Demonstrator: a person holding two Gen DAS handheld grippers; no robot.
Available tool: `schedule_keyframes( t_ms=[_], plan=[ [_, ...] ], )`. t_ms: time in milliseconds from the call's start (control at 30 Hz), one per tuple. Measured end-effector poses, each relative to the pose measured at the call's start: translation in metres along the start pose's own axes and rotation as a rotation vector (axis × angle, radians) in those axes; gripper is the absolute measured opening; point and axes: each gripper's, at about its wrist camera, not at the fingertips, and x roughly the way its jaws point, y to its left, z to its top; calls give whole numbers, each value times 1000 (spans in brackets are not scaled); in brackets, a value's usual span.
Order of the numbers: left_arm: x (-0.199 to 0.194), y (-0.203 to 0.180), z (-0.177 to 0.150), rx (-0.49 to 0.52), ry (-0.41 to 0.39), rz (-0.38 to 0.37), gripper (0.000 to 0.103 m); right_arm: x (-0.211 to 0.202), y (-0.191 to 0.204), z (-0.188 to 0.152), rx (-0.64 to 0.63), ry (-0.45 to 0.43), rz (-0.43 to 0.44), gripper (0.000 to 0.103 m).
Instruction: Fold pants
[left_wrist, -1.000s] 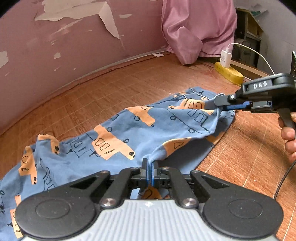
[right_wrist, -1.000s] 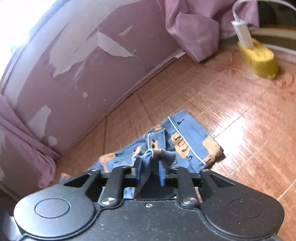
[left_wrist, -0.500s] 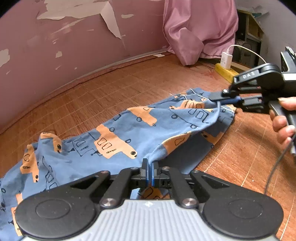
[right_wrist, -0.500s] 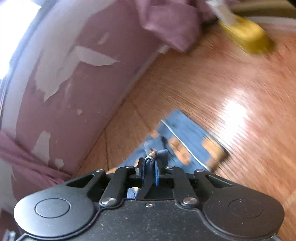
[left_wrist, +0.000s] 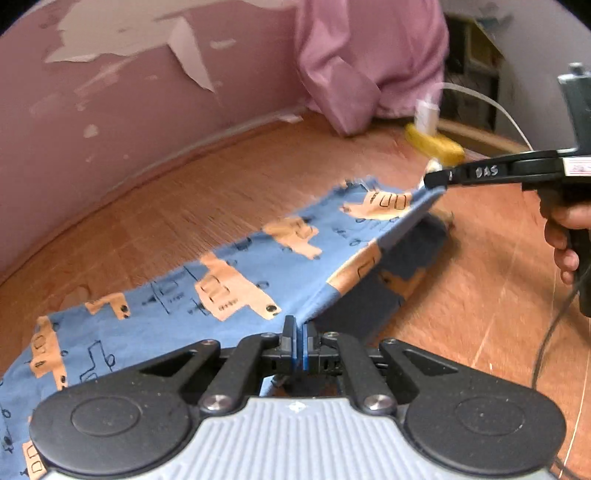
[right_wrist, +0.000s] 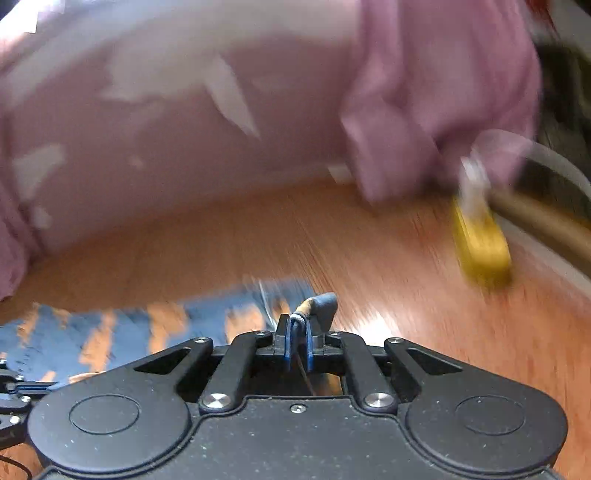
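On the reddish wood-grain floor (left_wrist: 236, 206), beside a peeling pink wall (left_wrist: 110, 122), lie the blue cotton pants printed with orange vehicles (left_wrist: 229, 284); most of the cloth rests flat, while one long edge is raised off the boards and drawn taut between the two tools. The left gripper (left_wrist: 297, 341) has its fingers clenched on that edge at the near end. The right gripper (left_wrist: 430, 181), carried in a person's hand (left_wrist: 565, 236), has its fingers pinched on the far end, where a bunched nub of fabric (right_wrist: 319, 304) pokes up between them in its own blurred view.

The cloth looks light, thin and limp: it sags and casts a shadow under the lifted edge, and would likely crumple if tension went slack. It seems neither slippery nor fragile, though a shallow pinch could slide off a hem. The best holds, I judge, are the ones now taken, at both ends of one edge, so the fold line stays straight. A yellow power strip (left_wrist: 436, 146) sits well apart.
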Motion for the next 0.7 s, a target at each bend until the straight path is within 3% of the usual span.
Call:
schedule_keyframes(
  t_ms=[200, 267, 333, 433, 500, 567, 633, 700],
  plan=[
    [-5, -9, -5, 75, -16, -4, 3, -13, 21, -4, -124, -42, -84, 8],
    [-4, -8, -7, 85, 1, -13, 3, -6, 25, -11, -181, 5, -119, 9],
    [1, -9, -7, 96, 35, -27, 4, -2, 15, -17, -127, 72, -122, 10],
    [1, -7, -10, 106, 39, -50, 4, -4, 16, -18, -137, 81, -154, 12],
    [-1, -2, -11, 88, 44, -81, 7, -3, 17, -19, -152, 92, -175, 21],
    [-4, 7, -12, 43, 45, -118, 16, -1, 15, -22, -144, 120, -207, 46],
    [-11, 17, -13, -24, 39, -156, 47, -5, 11, -21, -121, 95, -223, 56],
    [-25, 28, -17, -86, 1, -163, 55, -8, 15, -16, -175, 23, -248, 63]
  ],
)
